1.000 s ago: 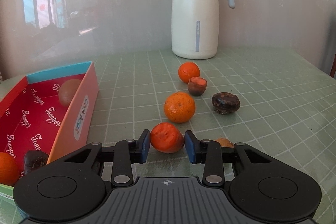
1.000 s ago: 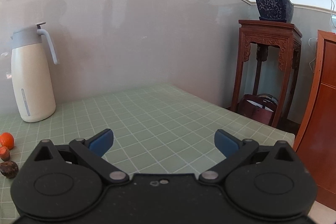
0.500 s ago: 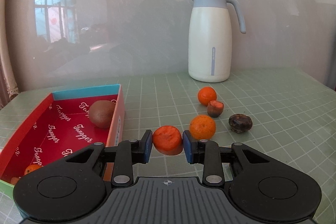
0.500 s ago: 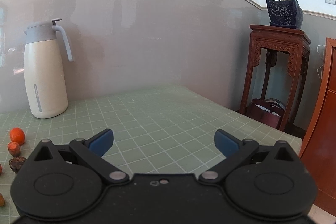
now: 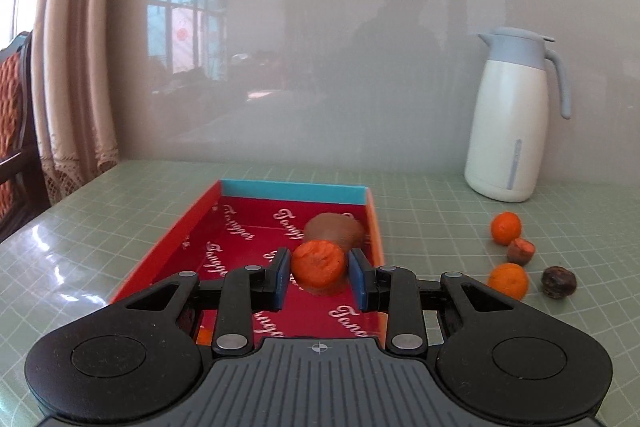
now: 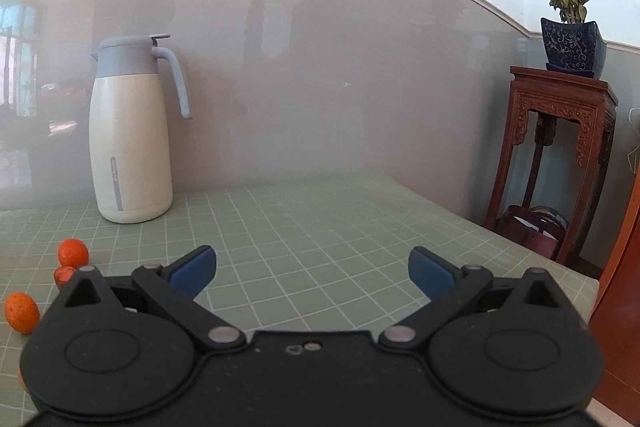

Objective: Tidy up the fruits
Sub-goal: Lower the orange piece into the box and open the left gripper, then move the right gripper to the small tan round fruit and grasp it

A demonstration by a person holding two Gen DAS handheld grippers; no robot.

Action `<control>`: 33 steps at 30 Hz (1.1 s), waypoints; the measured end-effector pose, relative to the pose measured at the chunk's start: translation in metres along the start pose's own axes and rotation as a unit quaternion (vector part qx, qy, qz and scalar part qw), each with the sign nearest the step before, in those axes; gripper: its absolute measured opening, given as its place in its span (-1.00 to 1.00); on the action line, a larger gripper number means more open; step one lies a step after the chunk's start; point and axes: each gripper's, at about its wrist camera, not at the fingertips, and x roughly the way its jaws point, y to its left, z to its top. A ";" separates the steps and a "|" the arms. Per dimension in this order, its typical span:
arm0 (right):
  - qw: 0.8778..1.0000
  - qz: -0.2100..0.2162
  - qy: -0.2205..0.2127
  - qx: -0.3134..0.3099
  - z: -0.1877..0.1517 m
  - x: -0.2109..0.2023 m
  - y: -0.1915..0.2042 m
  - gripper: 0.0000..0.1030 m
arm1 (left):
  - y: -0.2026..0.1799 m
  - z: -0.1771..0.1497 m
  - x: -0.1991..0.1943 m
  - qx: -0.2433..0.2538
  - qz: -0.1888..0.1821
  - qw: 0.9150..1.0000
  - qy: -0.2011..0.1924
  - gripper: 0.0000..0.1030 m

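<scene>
In the left wrist view, a wrinkled orange fruit [image 5: 319, 265] is pinched between the blue pads of the left gripper [image 5: 320, 277] and held above the red box [image 5: 172, 255], which lies toward the table's [image 5: 120, 211] left edge. A brown kiwi [image 5: 334, 227] rests inside, near the box's far right corner. Loose fruits [image 5: 506, 227] lie right of the box, a white jug [image 5: 512, 123] at the far edge.

In the right wrist view, the right gripper [image 6: 312, 269] is spread wide over bare table, nothing between its pads. A plant stand [image 6: 560, 155] is seen beyond the right edge.
</scene>
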 end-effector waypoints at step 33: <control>0.999 0.046 -0.003 -0.018 0.005 -0.009 0.043 1.00 | 0.059 0.000 0.002 -0.053 0.090 0.994 0.021 0.51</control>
